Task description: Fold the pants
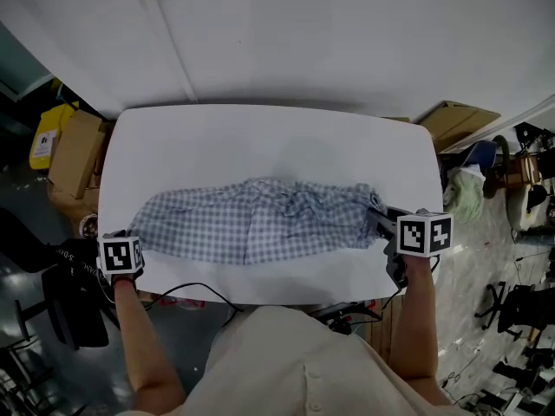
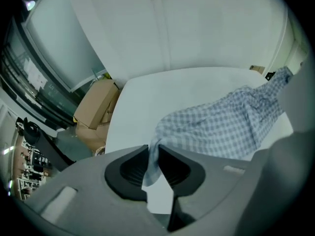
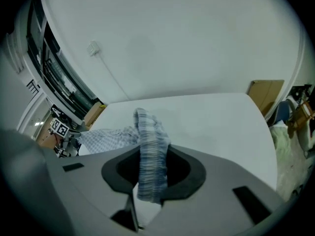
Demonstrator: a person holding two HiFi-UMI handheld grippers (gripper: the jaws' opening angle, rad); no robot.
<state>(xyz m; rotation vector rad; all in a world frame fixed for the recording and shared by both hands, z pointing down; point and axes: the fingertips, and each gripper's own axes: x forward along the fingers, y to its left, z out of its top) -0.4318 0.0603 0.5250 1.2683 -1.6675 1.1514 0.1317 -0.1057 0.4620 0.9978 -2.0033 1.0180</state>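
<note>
The pants (image 1: 251, 219) lie long-ways on the surface (image 1: 260, 137) from 9 o'clock to 3 o'clock, with the left gripper (image 2: 153, 145) fingers (image 2: 129, 168) pinching the 9 o'clock end and the right gripper (image 3: 154, 146) fingers pinching the bunched 3 o'clock end.

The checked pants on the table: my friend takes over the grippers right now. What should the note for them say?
Left gripper: shut on a thin edge at the left end of the pants.
Right gripper: shut on a thicker, bunched band at their right end.
Pants: stretched sideways across the white table, rumpled in the middle.
Done: both ends gripped.
To do: no fold shows yet, so smoothing and all the folding probably remain.
</note>
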